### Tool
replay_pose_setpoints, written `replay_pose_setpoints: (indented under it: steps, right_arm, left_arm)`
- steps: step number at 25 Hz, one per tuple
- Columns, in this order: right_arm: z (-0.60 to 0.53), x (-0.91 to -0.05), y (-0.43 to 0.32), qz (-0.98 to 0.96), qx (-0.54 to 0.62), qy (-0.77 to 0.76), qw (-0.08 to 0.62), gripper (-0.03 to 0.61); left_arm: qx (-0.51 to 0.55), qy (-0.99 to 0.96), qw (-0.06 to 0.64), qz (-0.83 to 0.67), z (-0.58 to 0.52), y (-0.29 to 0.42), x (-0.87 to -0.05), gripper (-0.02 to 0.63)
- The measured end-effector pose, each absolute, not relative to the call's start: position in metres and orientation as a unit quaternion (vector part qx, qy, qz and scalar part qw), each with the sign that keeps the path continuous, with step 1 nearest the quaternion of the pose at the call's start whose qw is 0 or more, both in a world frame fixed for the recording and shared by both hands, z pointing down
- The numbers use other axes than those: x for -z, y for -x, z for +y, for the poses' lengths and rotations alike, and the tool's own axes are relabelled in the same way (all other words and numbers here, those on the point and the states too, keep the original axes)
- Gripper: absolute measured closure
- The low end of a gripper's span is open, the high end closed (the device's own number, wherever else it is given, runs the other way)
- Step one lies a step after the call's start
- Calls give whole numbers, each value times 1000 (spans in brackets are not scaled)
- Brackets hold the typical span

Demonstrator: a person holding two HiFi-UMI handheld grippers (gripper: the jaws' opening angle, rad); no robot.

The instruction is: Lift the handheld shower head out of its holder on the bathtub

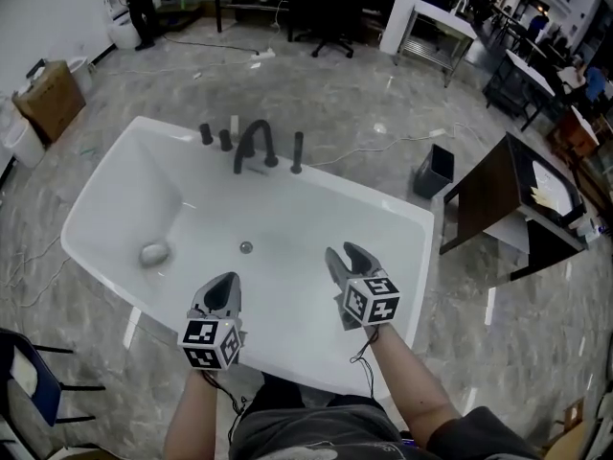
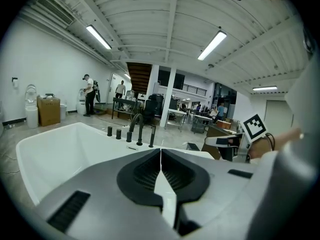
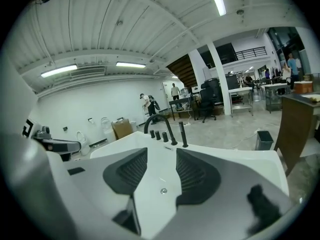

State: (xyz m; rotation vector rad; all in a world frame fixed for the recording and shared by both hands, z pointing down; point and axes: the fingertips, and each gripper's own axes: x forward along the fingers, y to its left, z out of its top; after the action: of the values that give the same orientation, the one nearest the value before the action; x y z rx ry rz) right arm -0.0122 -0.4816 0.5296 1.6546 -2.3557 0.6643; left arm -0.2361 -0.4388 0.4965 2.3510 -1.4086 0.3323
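Left gripper [image 1: 226, 284] is hovering over the bathtub's [image 1: 134, 190] near side, jaws pressed together, empty. Handheld shower head [image 1: 298, 151] is sitting upright in its holder on the far rim, untouched. Right gripper [image 1: 342, 253] is gaping wide, empty. Reach, grasp and lift are all pending.

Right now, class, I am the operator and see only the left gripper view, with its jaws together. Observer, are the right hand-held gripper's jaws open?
Observer: Yes. The right hand-held gripper has its jaws apart, with nothing between them.
Operator: What does my gripper hide inside the tub?
Observer: A small round drain in the floor of the tub, ahead of the left hand-held gripper.
Operator: Anything else in there?
Observer: A grey rounded thing lies at the tub's left end in the head view; I can't tell what it is.
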Motion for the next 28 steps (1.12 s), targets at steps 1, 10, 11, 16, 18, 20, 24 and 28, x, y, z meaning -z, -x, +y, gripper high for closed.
replay_pose_setpoints:
  steps: [1,10,11,16,18,20,24,28]
  right_arm:
    - [-495,-533,14,-790,-222,-563,97,400]
    - [-623,-568,37,-763,-196,-606,112,407]
    - [-635,-573,39,-759,-196,-610,112,411]
    - [-696,-607,41,-739,-211,-631,104,420]
    - [-719,-623,39,-734,-207,-638,110,420]
    - [-741,-638,35,-732,-200,-640,118,419]
    - [-780,-670,32,-737,-187,-634,137,419]
    - [-816,-706,28,-736,-184,-635,147,419]
  left_arm:
    - [-118,-837,190,-499,-450,241,-500,598]
    - [-114,-849,197,-477,-553,273,-533,598]
    - [-113,-850,198,-475,-563,275,-536,598]
    - [-113,-847,203,-478,-608,285,-564,598]
    - [-114,-845,205,-481,-621,286,-577,598]
    - [-112,-843,207,-485,-633,284,-590,598]
    - [-107,-838,208,-493,-652,279,-610,598]
    - [-106,-832,208,-502,-667,275,-632,598]
